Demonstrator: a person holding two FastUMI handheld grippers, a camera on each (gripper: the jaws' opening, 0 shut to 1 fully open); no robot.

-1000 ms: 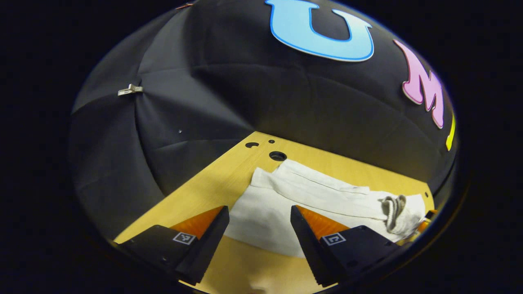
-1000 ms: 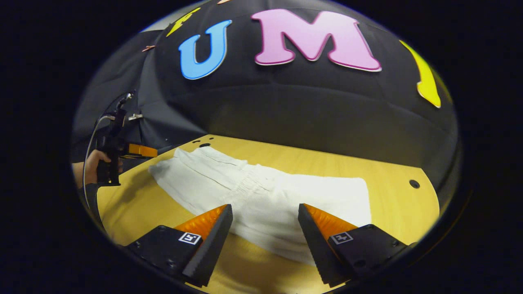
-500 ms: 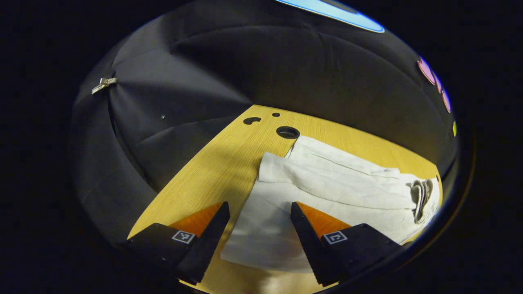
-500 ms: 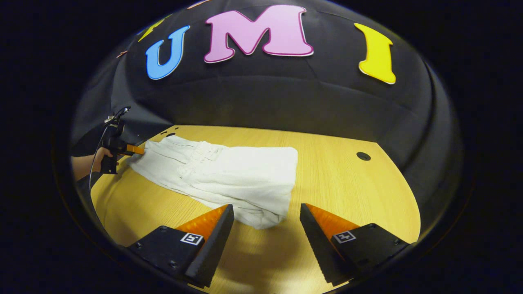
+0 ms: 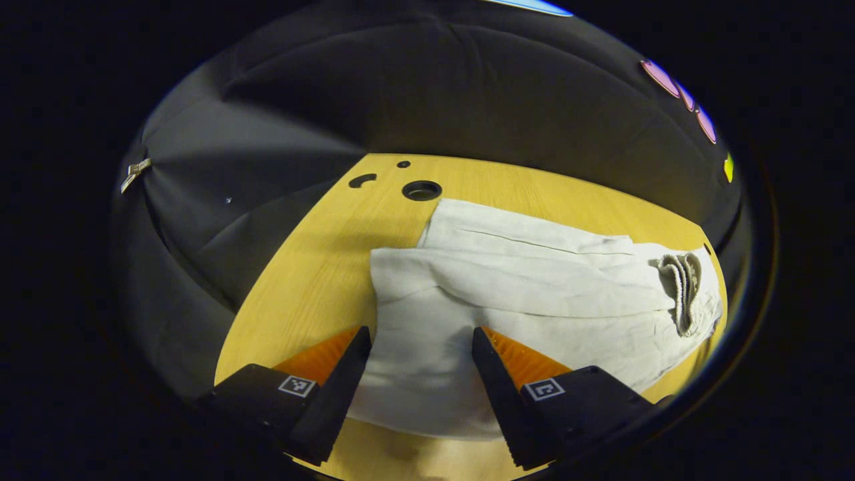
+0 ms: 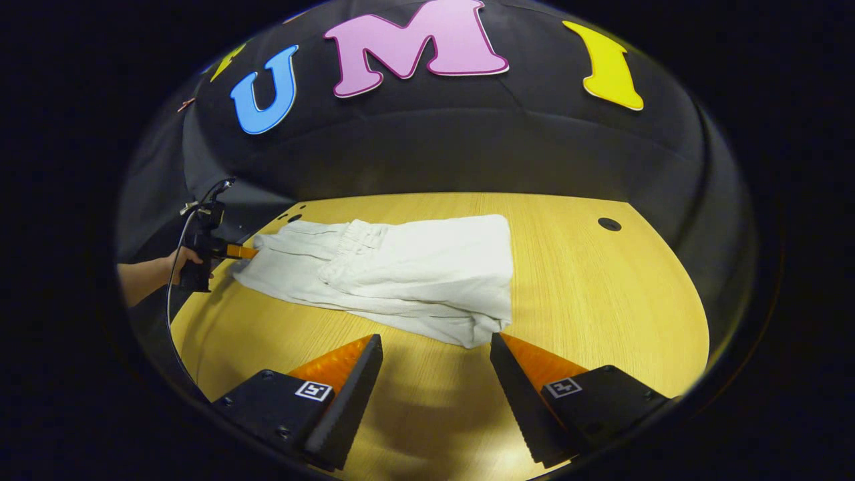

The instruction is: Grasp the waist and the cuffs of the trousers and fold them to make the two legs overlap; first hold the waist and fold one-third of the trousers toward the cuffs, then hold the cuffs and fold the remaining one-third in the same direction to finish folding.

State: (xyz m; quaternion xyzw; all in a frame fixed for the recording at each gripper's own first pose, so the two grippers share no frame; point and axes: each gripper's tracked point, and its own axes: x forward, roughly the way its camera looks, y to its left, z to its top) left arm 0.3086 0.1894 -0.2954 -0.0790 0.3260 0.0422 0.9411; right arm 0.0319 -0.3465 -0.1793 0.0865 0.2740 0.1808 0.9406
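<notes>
Trousers (image 6: 394, 277) lie flat on the wooden table (image 6: 601, 300), waist part already laid over toward the cuffs, so the first third looks done. Left gripper (image 5: 419, 347) spread wide, cloth of the cuff end lying between and ahead of its fingers; likely lining up to pinch the cuffs for the last fold, though whether the fingers touch the cloth is hard to tell. Elastic waistband (image 5: 681, 290) sits far off to its right. Right gripper (image 6: 435, 354) also spread, empty, over bare table with the folded edge just ahead of its fingers, probably placed to steady or take that corner. A hand (image 6: 184, 260) holds the left gripper at the far end.
</notes>
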